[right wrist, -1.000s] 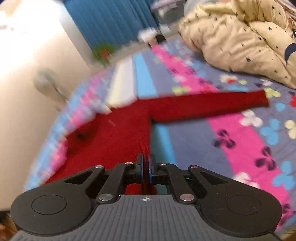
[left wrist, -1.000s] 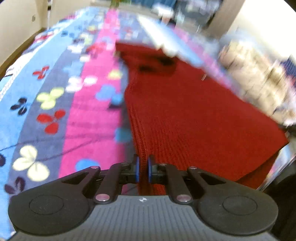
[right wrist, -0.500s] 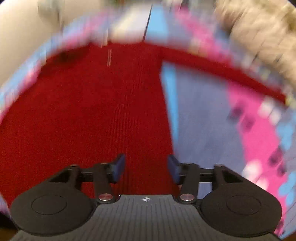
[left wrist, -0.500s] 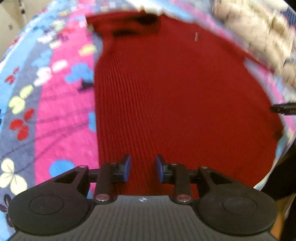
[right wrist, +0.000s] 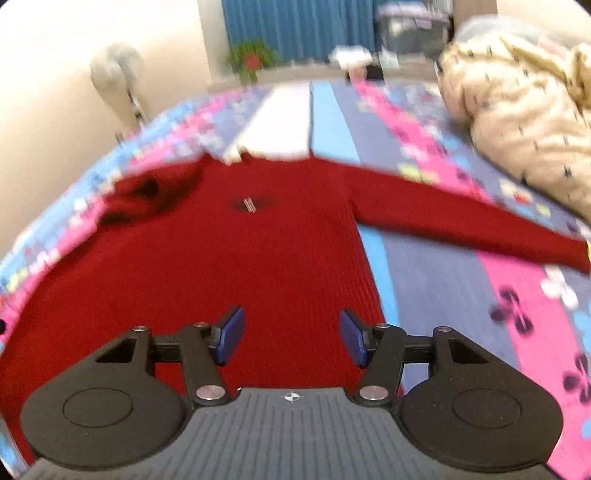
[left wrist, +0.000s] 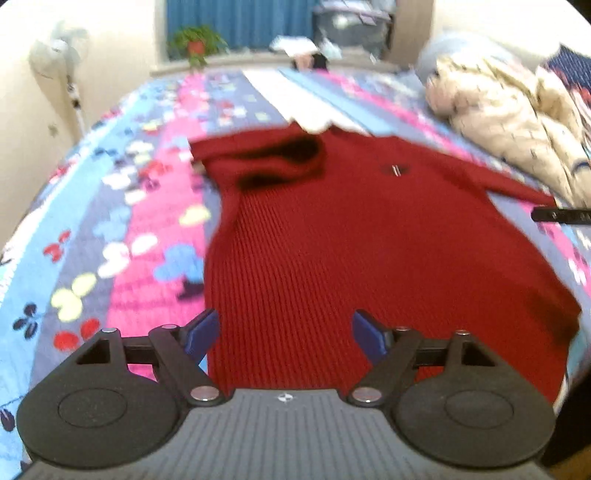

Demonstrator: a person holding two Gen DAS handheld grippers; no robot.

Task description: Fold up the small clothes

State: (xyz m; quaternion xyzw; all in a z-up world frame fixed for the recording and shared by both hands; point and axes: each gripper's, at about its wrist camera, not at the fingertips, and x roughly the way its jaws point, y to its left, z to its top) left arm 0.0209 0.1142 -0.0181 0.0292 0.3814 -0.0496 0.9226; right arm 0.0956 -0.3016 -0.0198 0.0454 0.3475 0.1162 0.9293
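Note:
A red knit sweater (left wrist: 332, 236) lies flat on the patterned bedspread (left wrist: 122, 229), collar away from me. Its left sleeve is folded in near the collar (left wrist: 266, 162). Its right sleeve (right wrist: 461, 221) stretches out to the right in the right wrist view, where the sweater body (right wrist: 221, 258) fills the middle. My left gripper (left wrist: 286, 332) is open and empty above the sweater's hem at its left side. My right gripper (right wrist: 291, 334) is open and empty above the hem near its right edge. A fingertip of the right gripper (left wrist: 561, 215) shows at the right edge of the left wrist view.
A cream star-print quilt (right wrist: 517, 110) is heaped at the bed's far right. A standing fan (right wrist: 118, 81) is by the left wall. A potted plant (right wrist: 251, 61) and blue curtains (right wrist: 295, 26) are beyond the bed's far end.
Both grippers went from shut to wide open, letting go of the sweater's hem. Both have lifted and pulled back, so the whole sweater and the far room show.

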